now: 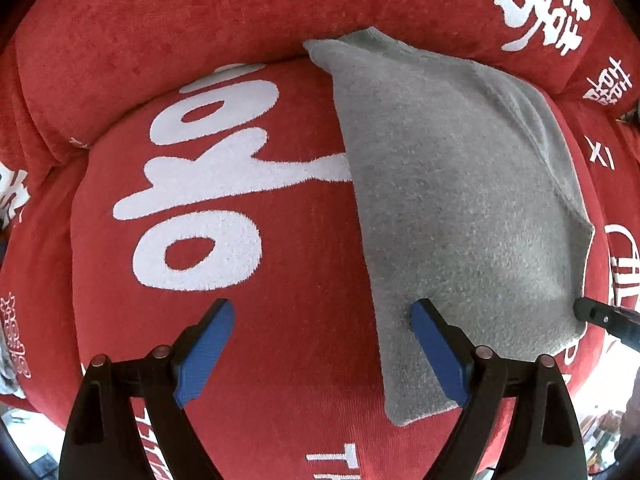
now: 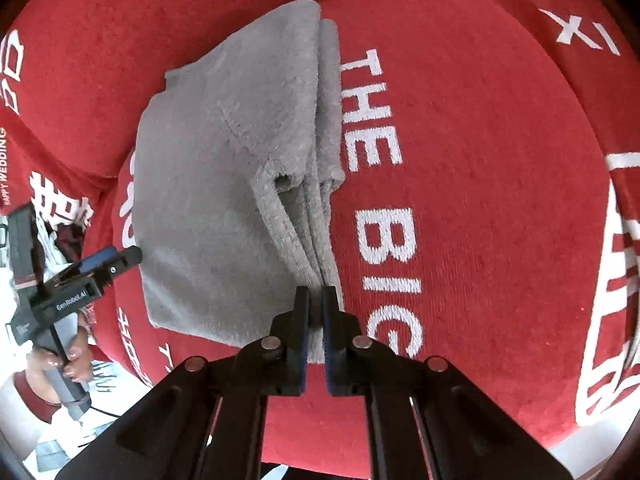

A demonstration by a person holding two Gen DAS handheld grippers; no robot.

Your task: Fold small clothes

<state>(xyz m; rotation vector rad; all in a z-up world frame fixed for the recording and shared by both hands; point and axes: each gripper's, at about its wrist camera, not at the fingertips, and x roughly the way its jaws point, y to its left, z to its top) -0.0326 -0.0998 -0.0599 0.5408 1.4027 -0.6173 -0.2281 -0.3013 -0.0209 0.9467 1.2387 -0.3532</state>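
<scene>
Ahead of our left gripper (image 1: 322, 354), the grey fleece garment (image 1: 460, 200) lay folded on the red cushion (image 1: 280, 340), stretching away from the tool toward the backrest (image 1: 200, 12). That gripper stood spread wide, its blue pads (image 1: 204, 356) well apart; the farther-right pad sat over the garment's near left edge, while the other hung above bare red fabric. We held nothing between them. To the left of the tool, large white characters (image 1: 200, 184) ran across the cushion, and the garment covered part of one stroke.

From the left wrist view, the dark tip of our right gripper (image 1: 604, 318) showed at the garment's near right corner.

Seen from the right wrist, our right gripper (image 2: 316, 300) was pressed together on the stacked edges of the garment (image 2: 224, 176), the layers bunched into a ridge running straight ahead from the fingertips. The rest of the cloth spread to the left of this tool, lying flat. Just right of the pinched edge, white lettering reading THE BIG (image 2: 380, 184) ran along the cushion (image 2: 500, 200).

Far to the left of the right tool, our left gripper (image 2: 116, 260) appeared beside the garment's left edge, with our hand (image 2: 60, 364) wrapped around its handle below.
</scene>
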